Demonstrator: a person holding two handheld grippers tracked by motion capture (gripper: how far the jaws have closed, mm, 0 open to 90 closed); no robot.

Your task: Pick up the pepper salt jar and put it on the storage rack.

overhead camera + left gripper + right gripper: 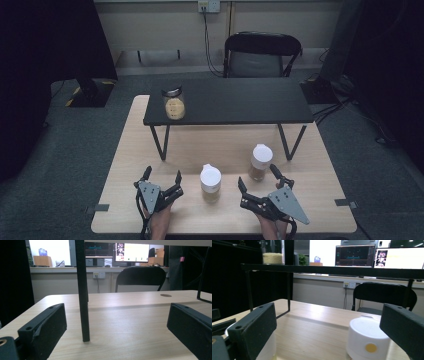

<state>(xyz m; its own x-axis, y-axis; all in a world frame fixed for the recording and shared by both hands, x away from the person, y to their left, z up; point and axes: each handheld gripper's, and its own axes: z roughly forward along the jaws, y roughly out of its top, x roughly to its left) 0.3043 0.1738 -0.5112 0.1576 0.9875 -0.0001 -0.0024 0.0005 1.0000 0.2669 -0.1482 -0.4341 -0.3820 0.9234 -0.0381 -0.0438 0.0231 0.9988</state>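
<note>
So far one jar's up, two to go.
Jar (pixel 174 103) sits on the shelf (pixel 240 100); left hand-held gripper (pixel 161 176) and right hand-held gripper (pixel 258 177) both gape wide, holding nothing, white-lid jars (pixel 210 183) on the table (pixel 320 175).

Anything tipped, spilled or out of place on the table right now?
Nothing stands out. Both white-lidded jars stand upright on the wooden table, the third jar upright on the black shelf; no spills.

We hold the left gripper (pixel 162 176) and right gripper (pixel 258 181) near the table's (pixel 130 150) front edge. One jar (pixel 210 183) stands between them, another (pixel 260 162) just ahead of the right gripper. Beyond stands a shelf (pixel 235 100), a third jar (pixel 174 103) on its left end.
</note>
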